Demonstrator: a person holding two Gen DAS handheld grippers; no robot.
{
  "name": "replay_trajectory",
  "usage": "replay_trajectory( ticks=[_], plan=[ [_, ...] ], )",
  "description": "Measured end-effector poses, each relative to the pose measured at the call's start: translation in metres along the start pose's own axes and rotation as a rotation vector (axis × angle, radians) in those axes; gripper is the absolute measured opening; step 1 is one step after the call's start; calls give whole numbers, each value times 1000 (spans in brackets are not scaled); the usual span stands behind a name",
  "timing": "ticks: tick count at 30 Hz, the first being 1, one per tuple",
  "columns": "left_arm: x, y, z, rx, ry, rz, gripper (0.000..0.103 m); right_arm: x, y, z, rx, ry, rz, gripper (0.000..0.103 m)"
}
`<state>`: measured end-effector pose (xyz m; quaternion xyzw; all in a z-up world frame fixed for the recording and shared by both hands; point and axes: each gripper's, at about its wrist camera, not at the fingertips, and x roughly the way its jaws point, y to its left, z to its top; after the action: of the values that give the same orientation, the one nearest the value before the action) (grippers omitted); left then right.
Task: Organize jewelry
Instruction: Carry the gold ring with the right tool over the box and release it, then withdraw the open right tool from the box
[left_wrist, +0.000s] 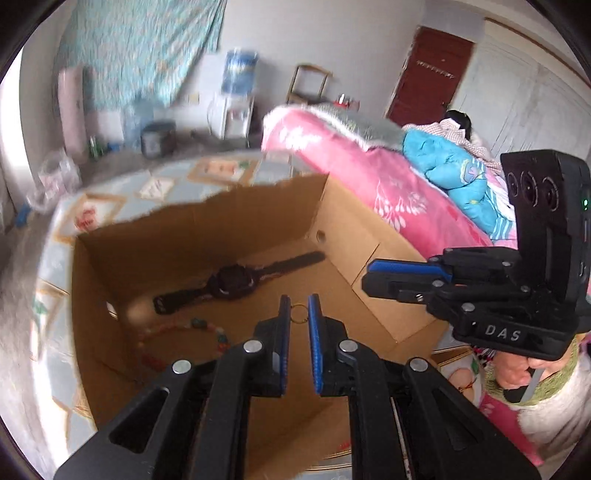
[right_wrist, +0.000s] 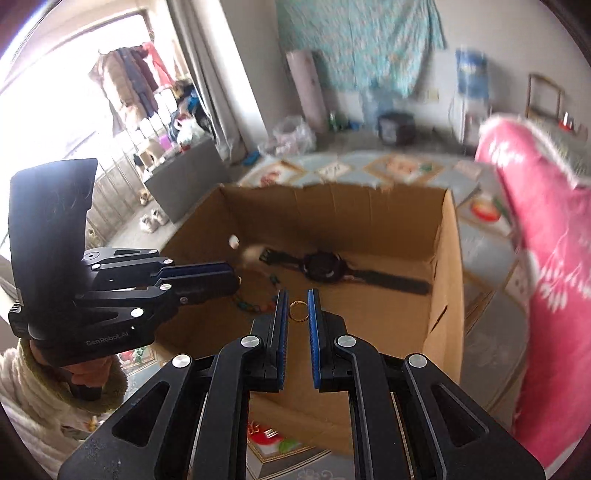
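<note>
A: Left tongs (left_wrist: 299, 301) – clenched on a gold ring (left_wrist: 300, 314), hoop pinched between the blue pads, above the near half of the cardboard box (left_wrist: 240, 221).

B: Right tongs (right_wrist: 297, 302) – the same, grasping a second gold ring (right_wrist: 297, 312), also over the box's near half.

A: Inside the box: a black watch (left_wrist: 231, 282) lies flat on the floor, strap stretched out, towards the far wall. A bead bracelet (left_wrist: 201, 325) lies nearer than the watch, just apart from it, by the box's left wall.

B: From the left camera, the right tongs reach in over the box's right wall, with the hand (left_wrist: 513, 369) gripping the handle outside it.

A: A pink quilt (left_wrist: 369, 173) is heaped to the right of the box. The box stands on a patterned cloth (left_wrist: 155, 184).
</note>
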<state>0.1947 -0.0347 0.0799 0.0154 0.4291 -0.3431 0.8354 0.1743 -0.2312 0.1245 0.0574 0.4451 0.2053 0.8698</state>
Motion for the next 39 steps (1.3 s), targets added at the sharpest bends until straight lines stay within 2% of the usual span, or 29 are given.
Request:
replay_trajectory(
  ticks=[3,5,7,10,12,14,22,25,28,33,37,39],
  plan=[
    [22,15,10,-64,78,-24,9,24,-11,11,45,86,3,9],
    [36,23,14,-121,136,-35,9,35,-17,13,79,124,25,9],
    [43,28,13,-160,160,-50,10,40,-23,14,101,145,26,12],
    [47,35,9,-215,182,-76,11,36,-26,16,113,147,14,13],
    [47,39,9,-232,183,-85,17,34,-29,18,120,139,11,15],
    [48,39,9,-238,182,-88,18,29,-32,21,122,128,7,16],
    [41,42,7,-247,157,-79,18,12,-39,26,137,67,-15,22],
    [31,40,7,-236,125,-76,18,0,-40,24,144,36,-17,24],
    [18,36,6,-216,84,-74,20,-14,-39,20,152,2,-12,31],
    [-15,25,-4,-168,12,-57,31,-46,-35,6,165,-66,-9,49],
    [-42,18,-21,-139,-14,-43,39,-70,-31,-11,182,-107,-18,53],
    [-59,13,-33,-116,-36,-25,49,-79,-29,-21,188,-120,-31,54]
  ],
)
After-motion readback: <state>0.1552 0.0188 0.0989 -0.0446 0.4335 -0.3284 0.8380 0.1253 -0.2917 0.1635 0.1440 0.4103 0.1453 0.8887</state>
